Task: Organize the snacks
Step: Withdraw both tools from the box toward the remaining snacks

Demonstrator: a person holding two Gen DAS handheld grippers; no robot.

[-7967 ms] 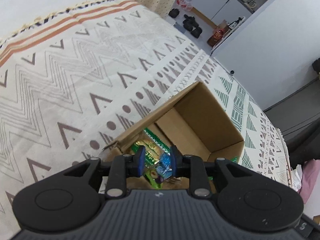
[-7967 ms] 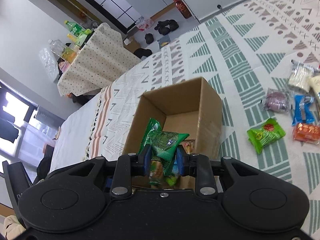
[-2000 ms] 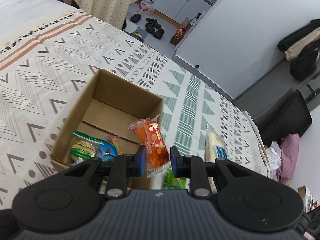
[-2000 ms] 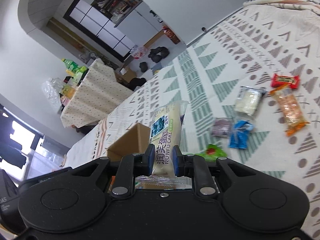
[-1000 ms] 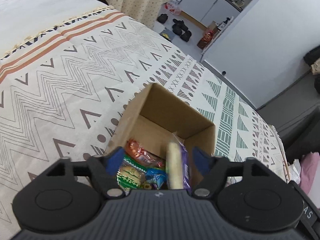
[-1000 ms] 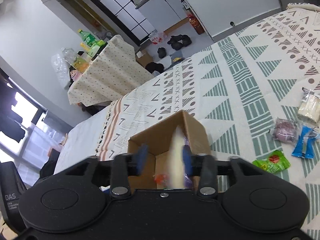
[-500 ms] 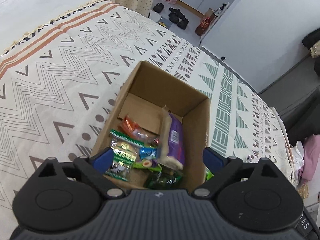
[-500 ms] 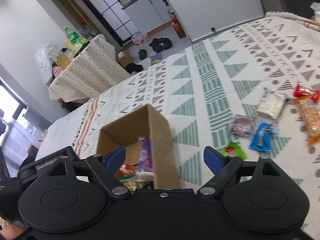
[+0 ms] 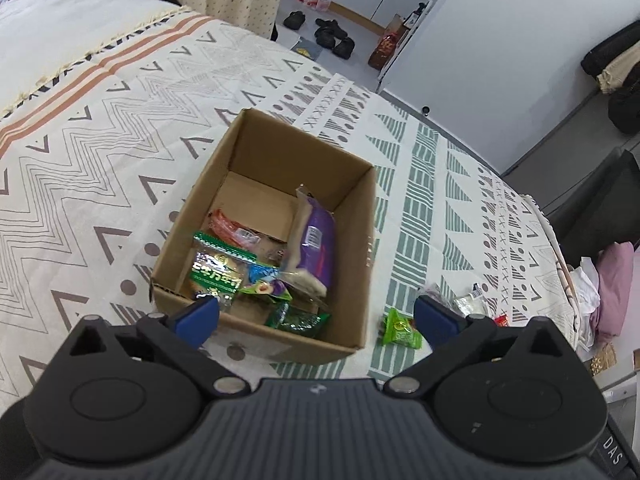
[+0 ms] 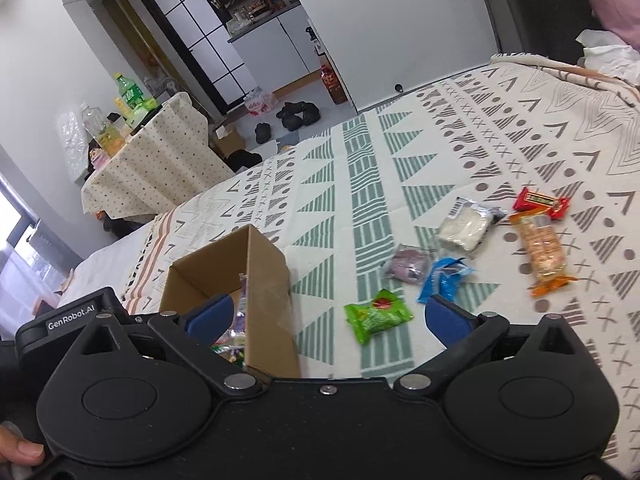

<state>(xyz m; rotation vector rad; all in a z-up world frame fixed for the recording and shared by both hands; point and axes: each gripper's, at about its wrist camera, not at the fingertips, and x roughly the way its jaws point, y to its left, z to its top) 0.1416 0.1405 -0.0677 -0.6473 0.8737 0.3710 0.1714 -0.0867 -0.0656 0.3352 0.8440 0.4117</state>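
Note:
An open cardboard box (image 9: 362,248) stands on the patterned bedspread and holds several snack packets, among them a purple cake pack (image 9: 316,248), an orange packet (image 9: 228,230) and a green packet (image 9: 218,272). My left gripper (image 9: 316,316) is open and empty above the box's near edge. My right gripper (image 10: 328,316) is open and empty, to the right of the box (image 10: 268,300). Loose on the bedspread lie a green packet (image 10: 376,316), a blue one (image 10: 442,280), a purple one (image 10: 408,266), a white one (image 10: 466,228), an orange one (image 10: 542,254) and a red one (image 10: 540,202).
The green packet (image 9: 400,330) also lies right of the box in the left wrist view. A cloth-covered table with bottles (image 10: 132,156) stands beyond the bed. Shoes (image 10: 298,114) lie on the floor. Clothes (image 9: 612,292) are piled at the bed's right edge.
Both grippers let go of their packets into the box and opened wide. Both have since pulled back from the box, and the right one has swung right toward the loose snacks.

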